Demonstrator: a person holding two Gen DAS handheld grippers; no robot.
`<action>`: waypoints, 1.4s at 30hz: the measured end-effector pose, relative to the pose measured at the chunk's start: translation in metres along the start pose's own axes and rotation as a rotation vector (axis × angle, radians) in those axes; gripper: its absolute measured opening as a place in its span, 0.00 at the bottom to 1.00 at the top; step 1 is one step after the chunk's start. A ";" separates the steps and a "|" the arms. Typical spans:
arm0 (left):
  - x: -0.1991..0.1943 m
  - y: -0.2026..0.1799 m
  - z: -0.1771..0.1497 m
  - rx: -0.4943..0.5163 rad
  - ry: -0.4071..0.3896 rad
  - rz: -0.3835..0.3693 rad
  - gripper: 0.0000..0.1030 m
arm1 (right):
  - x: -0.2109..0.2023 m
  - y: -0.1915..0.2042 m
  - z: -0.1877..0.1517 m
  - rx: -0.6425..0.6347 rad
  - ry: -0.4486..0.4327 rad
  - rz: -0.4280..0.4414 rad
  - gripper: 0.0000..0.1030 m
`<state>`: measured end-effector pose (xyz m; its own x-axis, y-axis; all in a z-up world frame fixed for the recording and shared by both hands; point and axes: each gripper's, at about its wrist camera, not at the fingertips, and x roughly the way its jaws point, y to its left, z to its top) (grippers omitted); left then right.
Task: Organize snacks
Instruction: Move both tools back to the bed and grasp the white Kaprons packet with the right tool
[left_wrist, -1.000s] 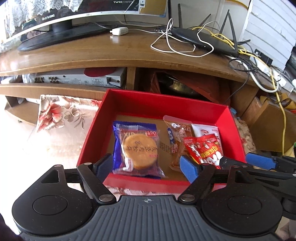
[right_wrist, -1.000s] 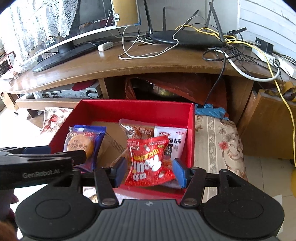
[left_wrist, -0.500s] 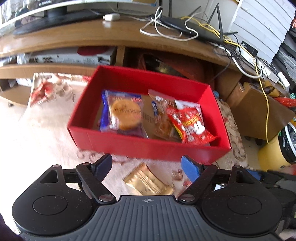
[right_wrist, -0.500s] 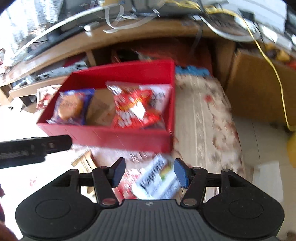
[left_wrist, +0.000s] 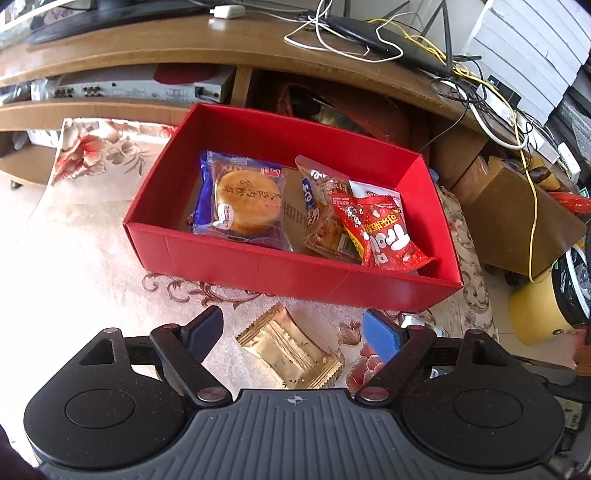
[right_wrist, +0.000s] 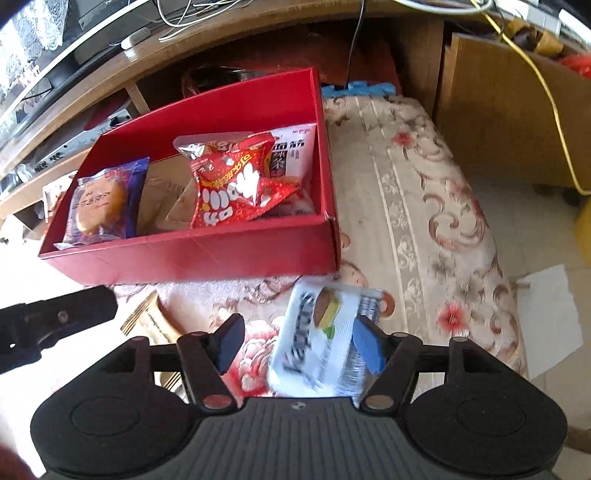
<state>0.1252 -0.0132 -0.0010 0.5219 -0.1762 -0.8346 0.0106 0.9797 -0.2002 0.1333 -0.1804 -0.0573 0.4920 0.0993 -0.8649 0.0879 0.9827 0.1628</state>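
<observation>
A red box (left_wrist: 295, 277) (right_wrist: 192, 254) stands on a floral cloth. In it lie a blue-wrapped round cake (left_wrist: 242, 199) (right_wrist: 99, 203), a clear snack pack (left_wrist: 325, 221), a red snack bag (left_wrist: 380, 232) (right_wrist: 236, 184) and a white pack (right_wrist: 288, 151). My left gripper (left_wrist: 293, 334) is open above a gold packet (left_wrist: 290, 349) (right_wrist: 147, 317) that lies in front of the box. My right gripper (right_wrist: 301, 345) is open over a white-and-blue snack pack (right_wrist: 321, 336) on the cloth, in front of the box's right corner.
A wooden TV stand (left_wrist: 147, 48) with a router (left_wrist: 384, 33), cables and a set-top unit (left_wrist: 140, 86) is behind the box. A brown cabinet (left_wrist: 517, 214) and a yellow bin (left_wrist: 535, 314) stand to the right. White paper (right_wrist: 550, 317) lies on the floor.
Both grippers have pulled back from over the box and tipped down toward the cloth. The gold packet and the white-and-blue pack have come into view between their fingers.
</observation>
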 end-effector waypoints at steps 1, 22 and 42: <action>0.001 0.000 0.000 -0.002 0.003 -0.001 0.85 | -0.001 -0.001 0.000 0.003 0.001 0.003 0.61; 0.031 0.006 -0.008 -0.053 0.104 0.012 0.86 | 0.006 0.004 -0.017 -0.236 0.041 -0.084 0.54; 0.054 -0.020 -0.033 -0.043 0.050 0.280 0.59 | 0.000 -0.019 -0.027 -0.285 0.036 0.000 0.54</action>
<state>0.1249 -0.0459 -0.0595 0.4567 0.0952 -0.8845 -0.1649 0.9861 0.0210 0.1085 -0.1947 -0.0726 0.4602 0.1001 -0.8822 -0.1617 0.9865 0.0277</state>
